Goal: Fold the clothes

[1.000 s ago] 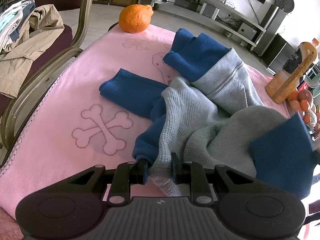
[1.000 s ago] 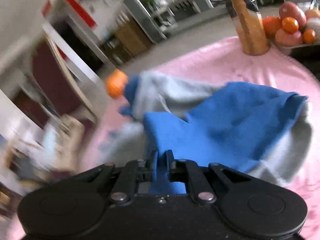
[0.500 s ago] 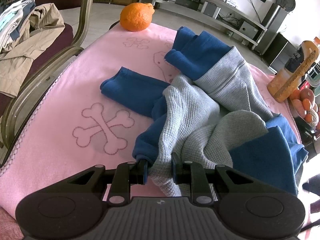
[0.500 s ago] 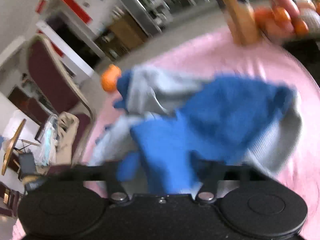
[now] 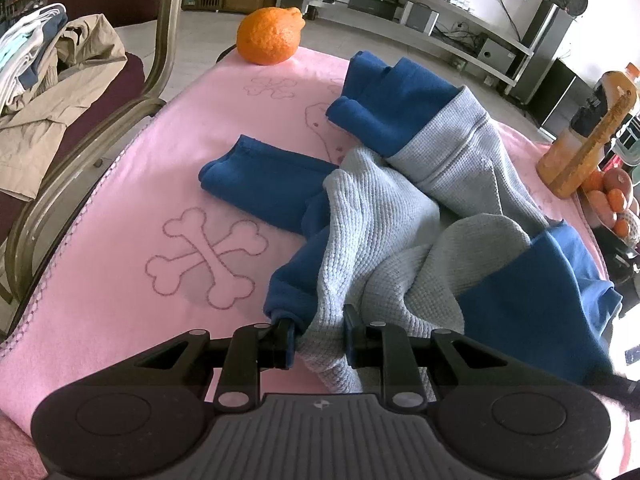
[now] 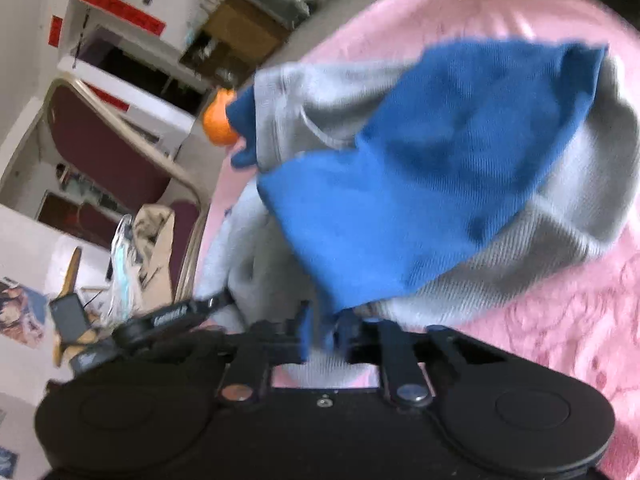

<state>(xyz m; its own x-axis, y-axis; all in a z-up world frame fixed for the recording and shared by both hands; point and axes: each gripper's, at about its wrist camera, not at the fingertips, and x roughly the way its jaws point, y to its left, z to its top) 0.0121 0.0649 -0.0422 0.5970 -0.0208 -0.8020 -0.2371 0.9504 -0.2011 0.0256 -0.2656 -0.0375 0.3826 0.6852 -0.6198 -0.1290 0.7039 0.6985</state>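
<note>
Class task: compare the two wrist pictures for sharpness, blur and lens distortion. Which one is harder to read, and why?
Left wrist view: sharp, evenly daylit; fisheye bends the curved metal chair frame; the bumpy orange fruit is crisp. Right wrist view: harder, motion blur smears the blue and grey knitted garment, the pink blanket and the background.

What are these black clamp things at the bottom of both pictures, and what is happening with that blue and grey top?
No robot here: a person holds a two-finger gripper in each hand, each carrying a camera that looks along its fingers. One picture is from the left gripper, the other from the right gripper. On the pink blanket lies a crumpled blue and grey sweater, with an orange at the far edge. Both grippers pinch the sweater's fabric; the right view is blurred. The task is folding it.
</note>
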